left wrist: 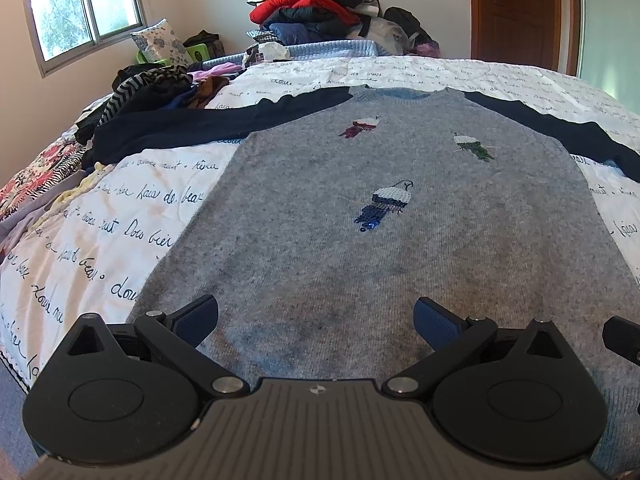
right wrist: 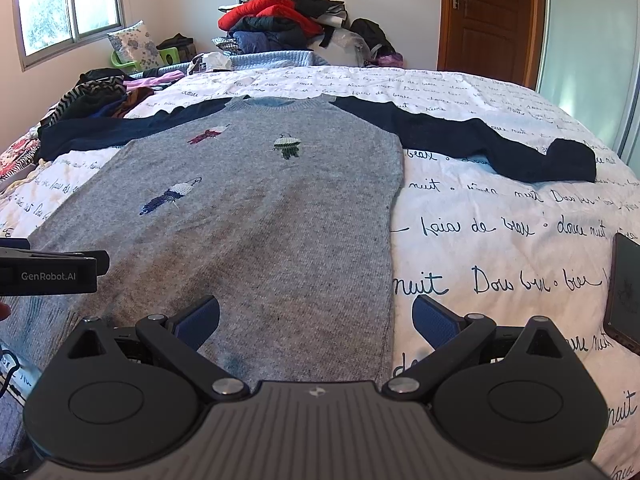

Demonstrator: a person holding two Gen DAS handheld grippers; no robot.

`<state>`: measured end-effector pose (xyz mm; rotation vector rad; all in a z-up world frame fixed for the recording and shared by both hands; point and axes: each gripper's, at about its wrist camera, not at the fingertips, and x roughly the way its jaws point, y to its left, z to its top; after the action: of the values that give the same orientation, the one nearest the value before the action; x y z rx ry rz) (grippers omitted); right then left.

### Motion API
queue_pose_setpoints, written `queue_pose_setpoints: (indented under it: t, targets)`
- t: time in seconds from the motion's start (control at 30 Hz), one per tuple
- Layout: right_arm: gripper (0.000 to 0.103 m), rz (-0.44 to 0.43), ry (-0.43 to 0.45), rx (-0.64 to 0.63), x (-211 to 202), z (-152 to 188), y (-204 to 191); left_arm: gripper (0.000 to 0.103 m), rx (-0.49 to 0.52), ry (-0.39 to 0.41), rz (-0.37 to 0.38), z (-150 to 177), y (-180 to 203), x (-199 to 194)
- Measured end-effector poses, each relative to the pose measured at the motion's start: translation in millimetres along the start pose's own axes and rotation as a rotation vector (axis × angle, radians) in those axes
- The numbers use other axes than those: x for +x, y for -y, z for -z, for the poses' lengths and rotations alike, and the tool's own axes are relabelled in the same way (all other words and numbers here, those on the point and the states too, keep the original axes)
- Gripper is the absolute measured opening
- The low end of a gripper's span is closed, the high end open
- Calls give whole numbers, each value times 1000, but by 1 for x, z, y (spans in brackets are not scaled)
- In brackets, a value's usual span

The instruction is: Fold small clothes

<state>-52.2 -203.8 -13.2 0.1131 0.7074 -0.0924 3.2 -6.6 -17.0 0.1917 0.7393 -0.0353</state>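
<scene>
A small grey knit sweater (left wrist: 360, 232) (right wrist: 248, 216) with navy sleeves and three embroidered birds lies flat, front up, on the bed, sleeves spread out to both sides. My left gripper (left wrist: 316, 322) is open over the sweater's lower hem, nothing between its fingers. My right gripper (right wrist: 316, 322) is open too, straddling the sweater's right side edge near the hem, one finger (right wrist: 200, 320) over the knit and the other finger (right wrist: 434, 322) over the bedspread. The right sleeve (right wrist: 500, 148) ends in a bent cuff. The left gripper's body (right wrist: 48, 272) shows at the left edge of the right wrist view.
White bedspread (right wrist: 500, 240) with black handwriting covers the bed. Loose clothes (left wrist: 152, 88) lie at the far left of the bed. A tall clothes pile (left wrist: 316, 8) stands behind the bed. A dark phone (right wrist: 624, 292) lies at the right. A wooden door (right wrist: 488, 12) is at back right.
</scene>
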Motion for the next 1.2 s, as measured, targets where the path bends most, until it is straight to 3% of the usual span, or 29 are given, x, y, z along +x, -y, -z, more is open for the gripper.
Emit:
queue_pose_setpoints:
  t: [0.63, 0.87, 1.07, 1.2]
  targets:
    - [103, 42, 29, 13, 24, -33, 25, 103, 10, 23, -6, -33, 22, 27]
    - [103, 54, 40, -17, 46, -51, 43, 103, -44, 15, 36, -49, 26, 49]
    - [103, 116, 17, 76, 76, -80, 96, 103, -81, 9, 101, -60, 31, 72]
    - [103, 208, 41, 188, 95, -106, 154, 103, -33, 16, 101, -62, 41, 80]
